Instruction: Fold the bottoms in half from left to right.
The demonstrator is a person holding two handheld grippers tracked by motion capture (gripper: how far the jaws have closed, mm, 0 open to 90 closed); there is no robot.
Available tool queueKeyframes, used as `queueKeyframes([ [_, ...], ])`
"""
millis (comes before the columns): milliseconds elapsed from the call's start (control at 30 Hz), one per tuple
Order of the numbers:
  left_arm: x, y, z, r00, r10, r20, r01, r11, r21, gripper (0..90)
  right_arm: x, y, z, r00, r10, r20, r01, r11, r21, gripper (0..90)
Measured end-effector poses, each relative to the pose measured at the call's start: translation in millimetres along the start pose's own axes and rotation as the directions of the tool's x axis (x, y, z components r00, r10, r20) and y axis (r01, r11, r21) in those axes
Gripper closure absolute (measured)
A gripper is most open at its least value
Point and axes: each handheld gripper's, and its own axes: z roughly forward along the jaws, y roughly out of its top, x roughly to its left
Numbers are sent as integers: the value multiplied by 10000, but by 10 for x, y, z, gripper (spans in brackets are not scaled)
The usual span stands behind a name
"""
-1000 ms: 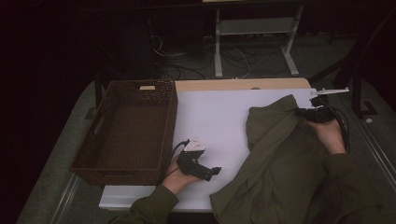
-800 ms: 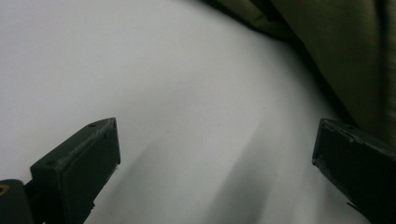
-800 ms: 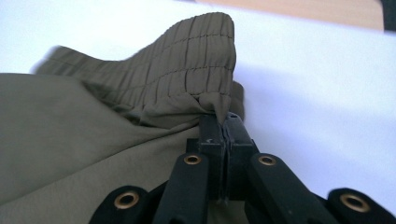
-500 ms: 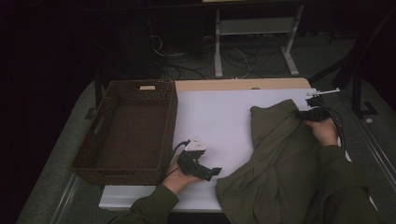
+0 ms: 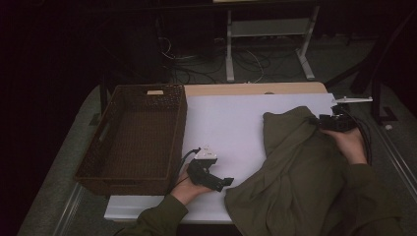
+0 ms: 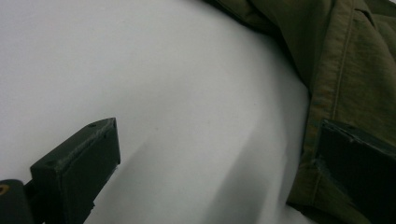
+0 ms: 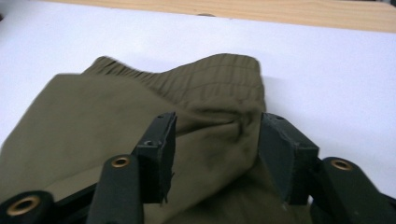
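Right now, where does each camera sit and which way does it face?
High view: above the person's side, looking forward and down on the table, basket and trousers; both forearms and claws show.
Left gripper view: on the left claw, low over the table, jaws wide apart, one by the trousers' hem.
Right gripper view: on the right claw, facing the waistband; jaws just opened, fabric between.
All three share the trousers.
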Motion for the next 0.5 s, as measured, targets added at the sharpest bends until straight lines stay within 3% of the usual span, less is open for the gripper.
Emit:
queueKeyframes([
  [200, -27, 38, -58, 9998, -191, 50, 190, 9998, 64, 2, 186, -60, -149, 9979, -596, -261, 600, 9981, 138, 429],
  [333, -65, -9, -97, 9998, -140, 148, 139, 9999, 76, 2, 282, -161, -232, 9965, -541, -639, 548, 9985, 89, 427],
  [500, -73, -25, -132, 9999, -99, -24, 99, 9999, 47, 2, 431, -269, -332, 9934, -738, -879, 756, 9970, 177, 427],
])
